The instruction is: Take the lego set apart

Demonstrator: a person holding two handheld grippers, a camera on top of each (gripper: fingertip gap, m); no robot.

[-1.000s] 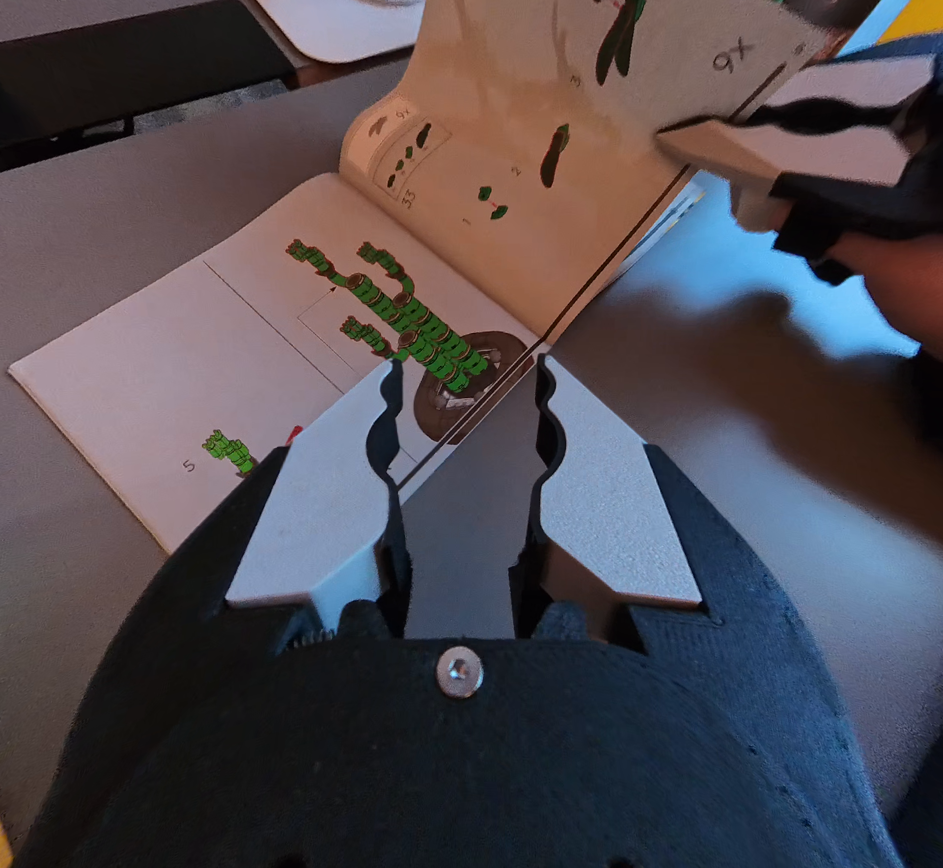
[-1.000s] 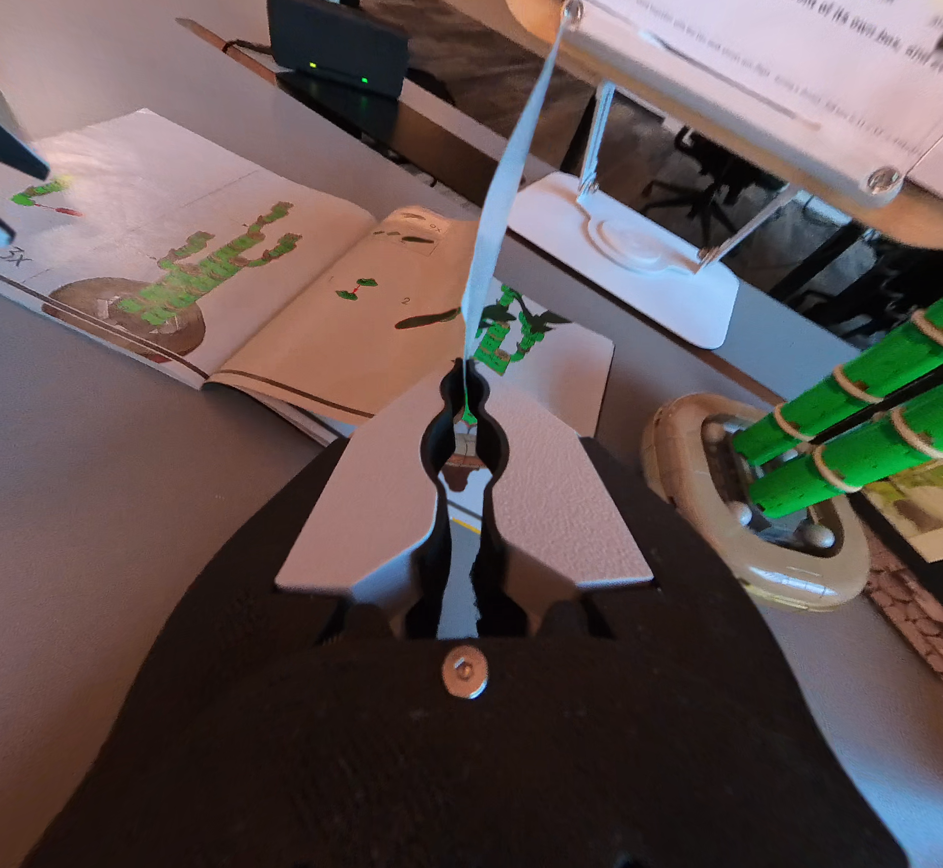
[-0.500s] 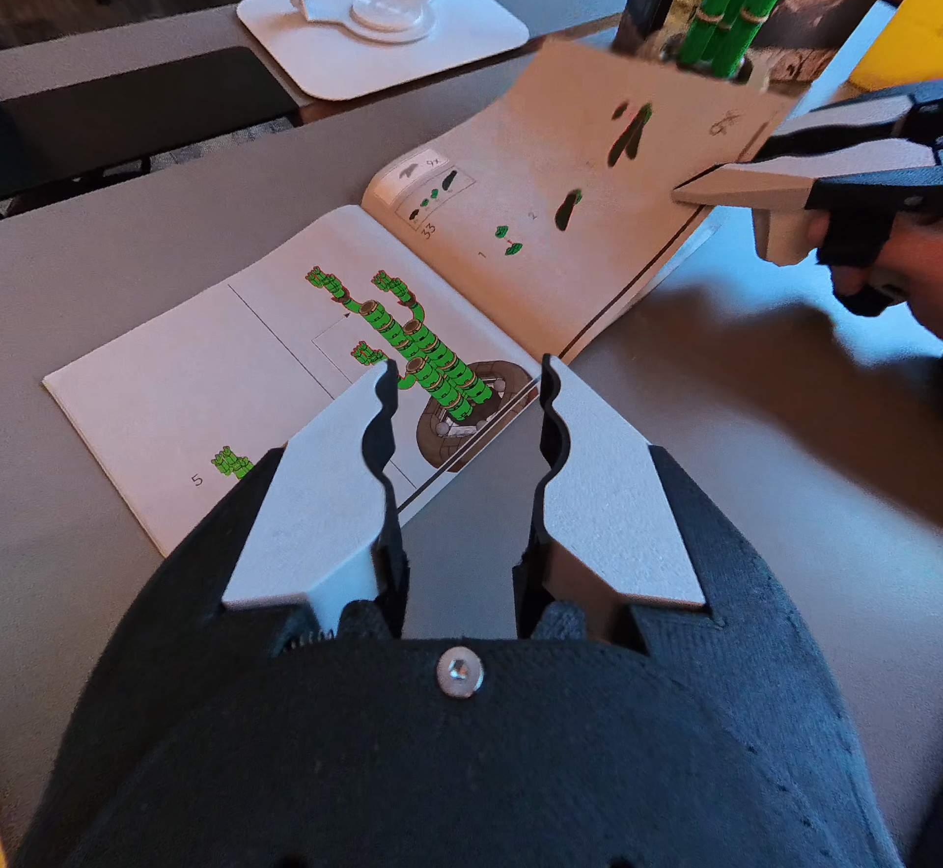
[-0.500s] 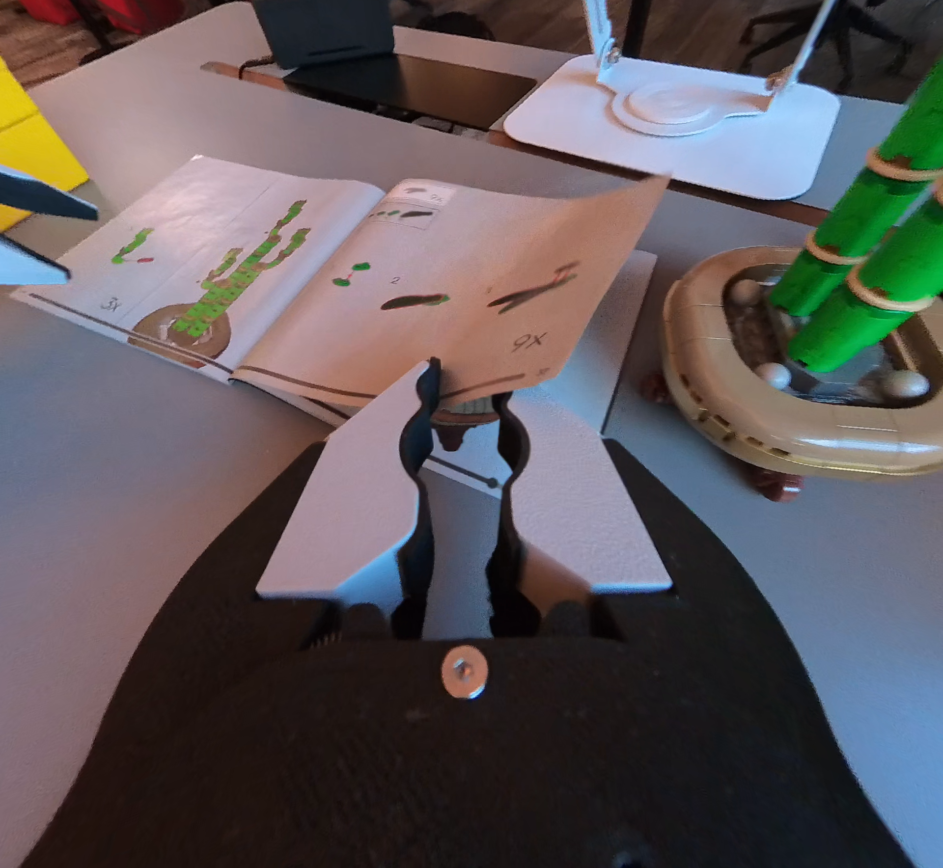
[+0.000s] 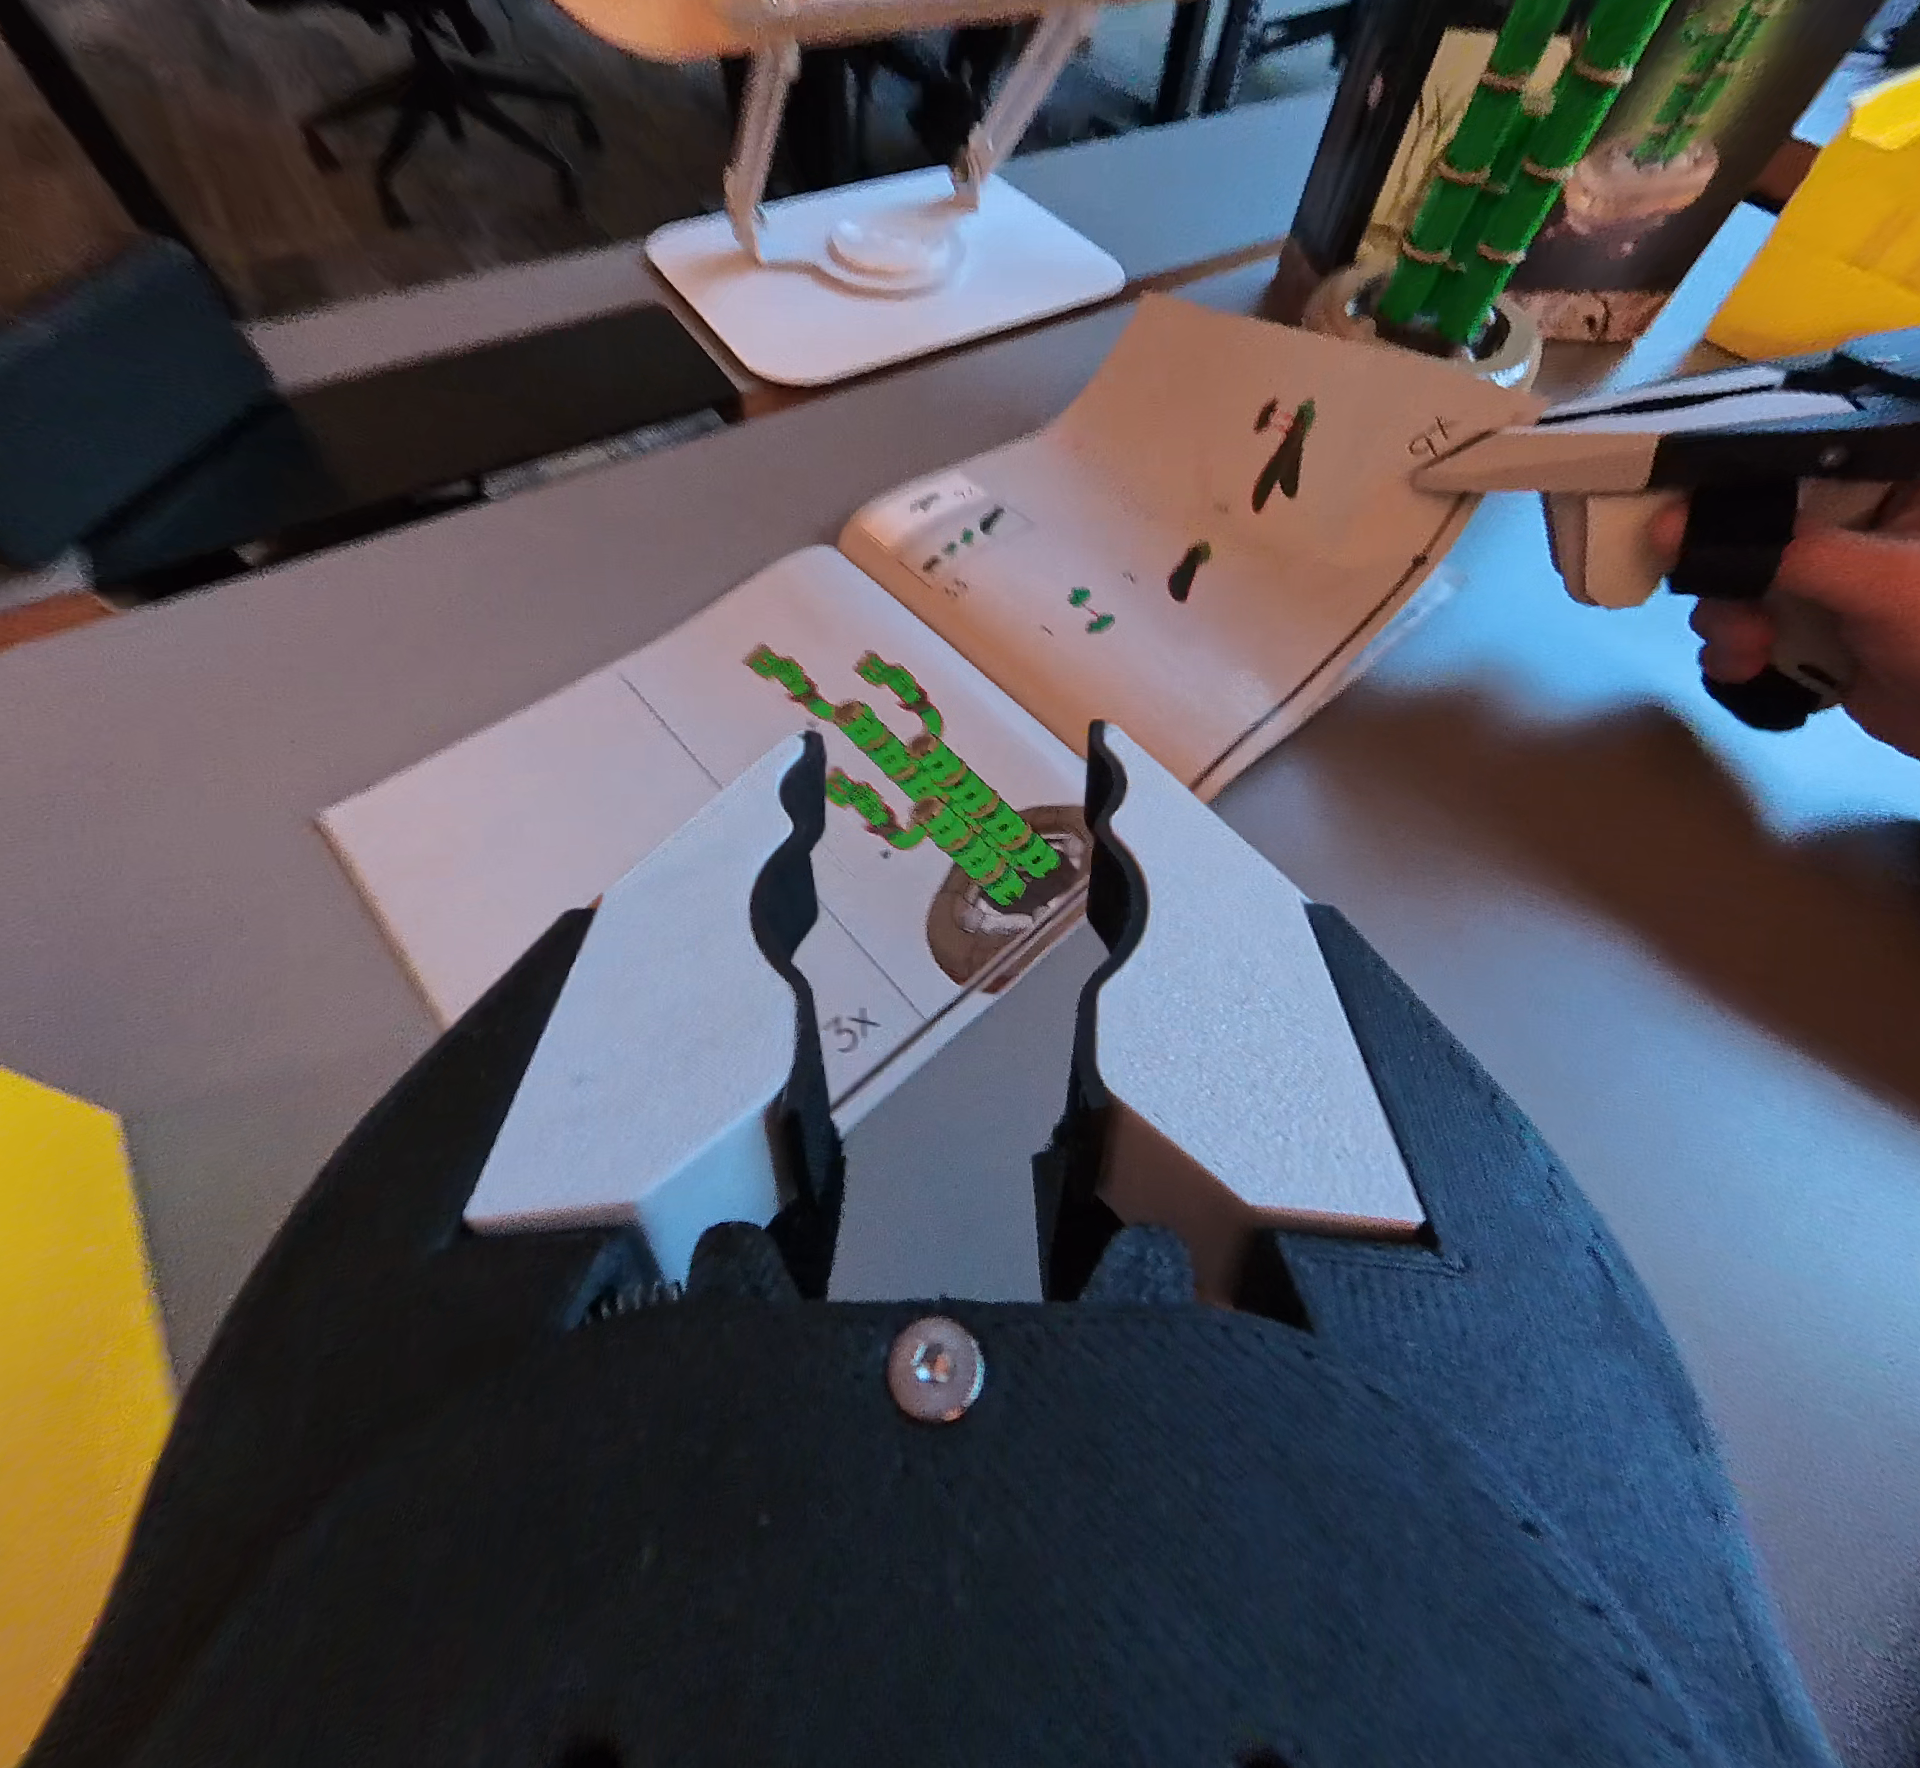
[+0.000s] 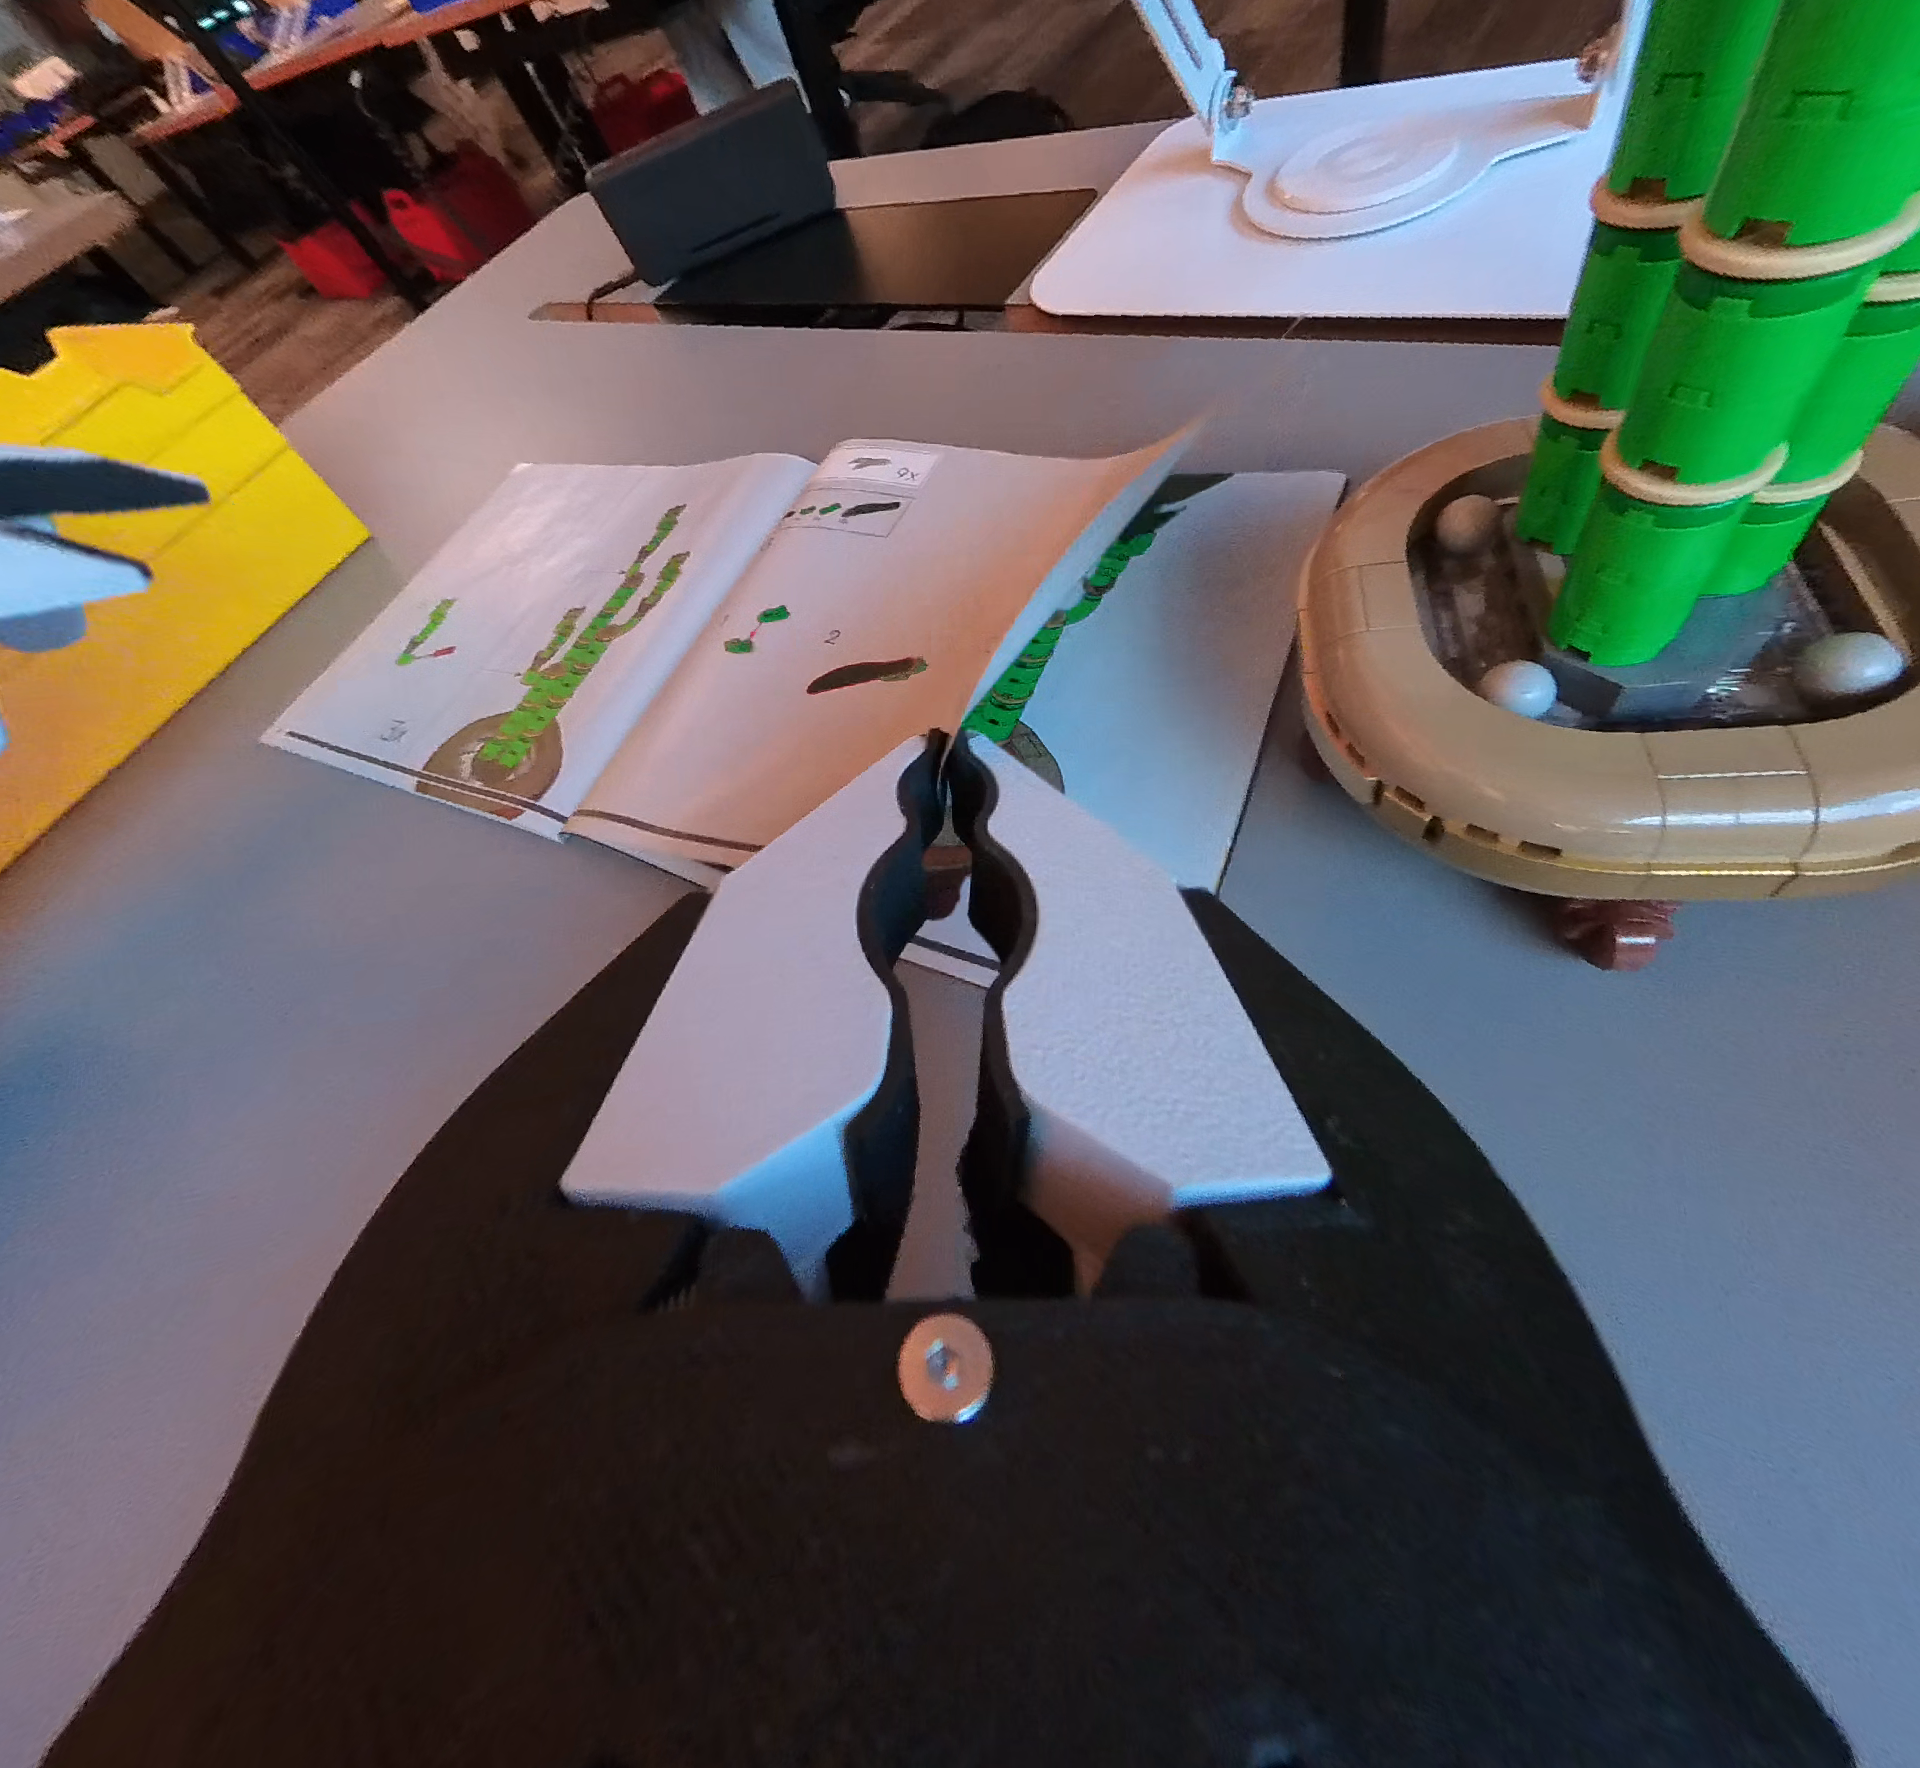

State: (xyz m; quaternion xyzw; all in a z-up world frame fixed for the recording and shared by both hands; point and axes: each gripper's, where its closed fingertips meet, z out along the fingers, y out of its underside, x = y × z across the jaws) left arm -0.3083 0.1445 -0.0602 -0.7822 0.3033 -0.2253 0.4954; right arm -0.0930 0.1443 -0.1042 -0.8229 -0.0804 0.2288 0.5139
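Observation:
An open instruction booklet [image 6: 582, 617] lies on the grey table; it also shows in the left wrist view [image 5: 727, 783]. My right gripper [image 6: 945, 747] is shut on the corner of one booklet page [image 6: 914, 606] and holds it raised off the pages below; the left wrist view shows that gripper [image 5: 1455, 471] at the right, pinching the page [image 5: 1247, 461]. The lego bamboo set [image 6: 1704, 430], green stalks in a tan oval pot, stands right of the booklet [image 5: 1465, 191]. My left gripper [image 5: 951, 747] is open and empty above the booklet's near edge.
A white stand base [image 6: 1340, 201] and a dark box [image 6: 717, 191] sit at the table's far edge. A yellow box [image 6: 114, 555] is at the left, another yellow one [image 5: 1839, 232] at the far right. The lego set's box [image 5: 1621, 87] stands behind the plant. The left gripper's tips are roughly 25 cm from the right gripper's.
The right gripper has lowered the page from nearly upright down toward the booklet's right side. The left gripper has pulled back a little and stays open.

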